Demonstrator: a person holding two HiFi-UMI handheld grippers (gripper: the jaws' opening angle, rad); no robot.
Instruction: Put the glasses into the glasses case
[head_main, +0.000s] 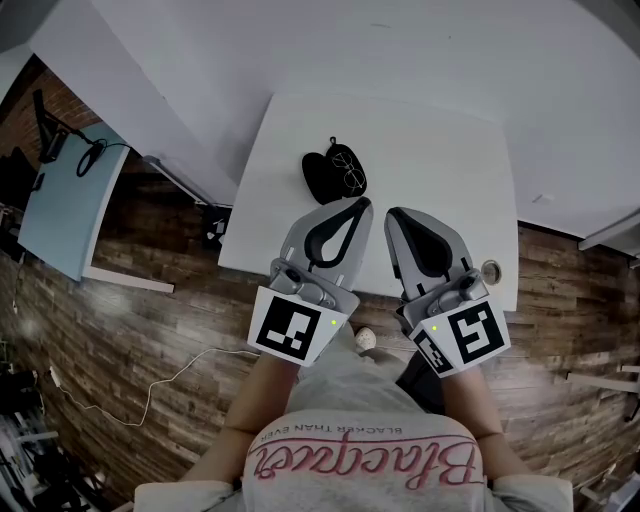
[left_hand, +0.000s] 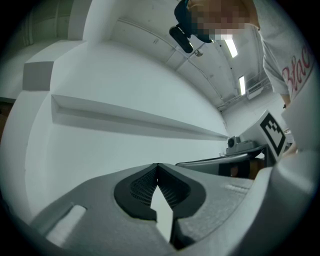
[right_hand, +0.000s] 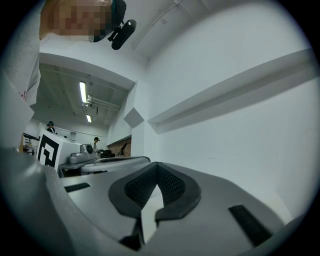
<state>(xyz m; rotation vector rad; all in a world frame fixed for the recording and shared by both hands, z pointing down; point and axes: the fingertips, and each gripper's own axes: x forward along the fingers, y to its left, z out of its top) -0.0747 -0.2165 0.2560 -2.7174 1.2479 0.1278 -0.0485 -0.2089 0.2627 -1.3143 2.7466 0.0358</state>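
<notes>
A black glasses case (head_main: 322, 178) lies on the white table (head_main: 440, 170), slightly left of its middle. Thin-rimmed glasses (head_main: 347, 170) rest on the case's right part. My left gripper (head_main: 362, 204) is shut and empty, its tips just short of the case on the near side. Beside it, over the table's front part, my right gripper (head_main: 392, 213) is also shut with nothing in it. Both gripper views point up at white walls and ceiling: the left gripper (left_hand: 158, 165) and right gripper (right_hand: 157, 164) show jaws meeting at the tip. Neither shows the case.
A small round object (head_main: 490, 270) sits near the table's front right edge. A pale blue board (head_main: 70, 200) stands on the wooden floor at left, with a cable (head_main: 150, 390) trailing nearby. White wall lies behind the table.
</notes>
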